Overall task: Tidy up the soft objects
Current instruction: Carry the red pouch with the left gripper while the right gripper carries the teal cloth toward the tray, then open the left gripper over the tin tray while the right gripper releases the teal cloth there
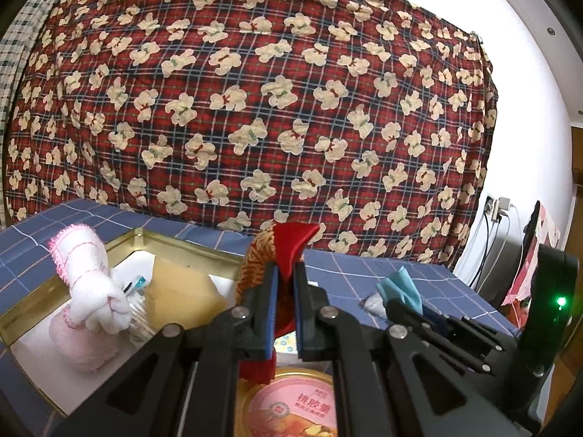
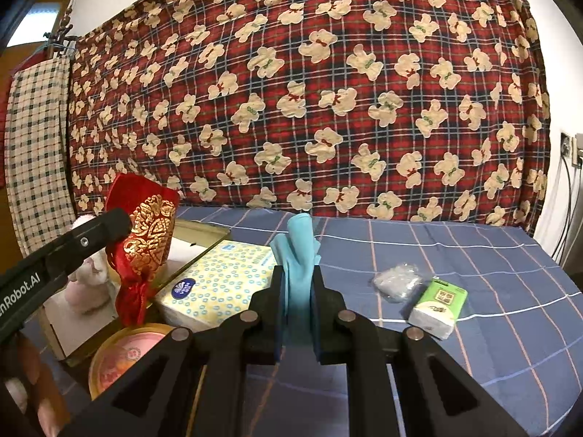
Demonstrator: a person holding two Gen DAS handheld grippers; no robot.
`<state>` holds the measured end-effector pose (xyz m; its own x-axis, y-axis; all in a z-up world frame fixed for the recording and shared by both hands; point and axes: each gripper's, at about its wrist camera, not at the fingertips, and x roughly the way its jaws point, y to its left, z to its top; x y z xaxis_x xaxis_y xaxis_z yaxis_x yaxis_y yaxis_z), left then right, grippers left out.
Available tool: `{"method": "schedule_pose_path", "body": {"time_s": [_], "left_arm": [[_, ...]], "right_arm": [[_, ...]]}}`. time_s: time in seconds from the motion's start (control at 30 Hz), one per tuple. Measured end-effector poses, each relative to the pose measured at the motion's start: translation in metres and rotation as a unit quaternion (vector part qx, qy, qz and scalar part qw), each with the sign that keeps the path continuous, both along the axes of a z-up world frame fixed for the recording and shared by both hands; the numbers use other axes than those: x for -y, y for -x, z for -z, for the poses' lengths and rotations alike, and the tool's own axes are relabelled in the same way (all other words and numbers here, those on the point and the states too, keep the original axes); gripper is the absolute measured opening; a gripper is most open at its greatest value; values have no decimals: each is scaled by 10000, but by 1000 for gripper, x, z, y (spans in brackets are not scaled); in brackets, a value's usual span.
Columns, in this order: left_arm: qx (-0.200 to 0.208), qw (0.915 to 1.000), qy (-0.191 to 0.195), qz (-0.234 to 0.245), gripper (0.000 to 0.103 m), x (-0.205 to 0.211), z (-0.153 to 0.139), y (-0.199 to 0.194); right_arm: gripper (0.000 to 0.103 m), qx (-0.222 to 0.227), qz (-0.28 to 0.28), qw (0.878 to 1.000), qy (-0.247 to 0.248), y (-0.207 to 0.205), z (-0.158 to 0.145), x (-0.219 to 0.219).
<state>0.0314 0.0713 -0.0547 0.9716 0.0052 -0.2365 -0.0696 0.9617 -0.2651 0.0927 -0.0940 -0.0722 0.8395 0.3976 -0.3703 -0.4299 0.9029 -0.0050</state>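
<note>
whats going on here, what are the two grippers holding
A person is sorting soft things on a blue checked cloth with two handheld grippers. The left gripper is shut on a red and gold pouch, held up above the gold-rimmed tray. The right gripper is shut on a teal cloth. A green tissue pack lies on the cloth.
</note>
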Motion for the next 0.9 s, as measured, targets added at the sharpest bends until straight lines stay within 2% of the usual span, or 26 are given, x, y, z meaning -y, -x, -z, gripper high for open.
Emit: {"method": "schedule_pose_path", "body": {"time_s": [0.17, 0.43, 0.6, 0.9], "left_arm": [[-95, 9999, 35, 13, 5, -7, 0, 1], [-117, 9999, 69, -99, 5, -28, -12, 9], [-86, 9992, 77, -375, 5, -51, -22, 18], [-395, 9953, 58, -878, 5, -94, -17, 24]], "right_arm": [[13, -31, -110, 9999, 92, -6, -1, -9], [13, -148, -596, 9980, -122, -10, -27, -31], [13, -332, -1057, 9938, -114, -11, -40, -63], [13, -618, -1711, 9832, 166, -6, -46, -127]]}}
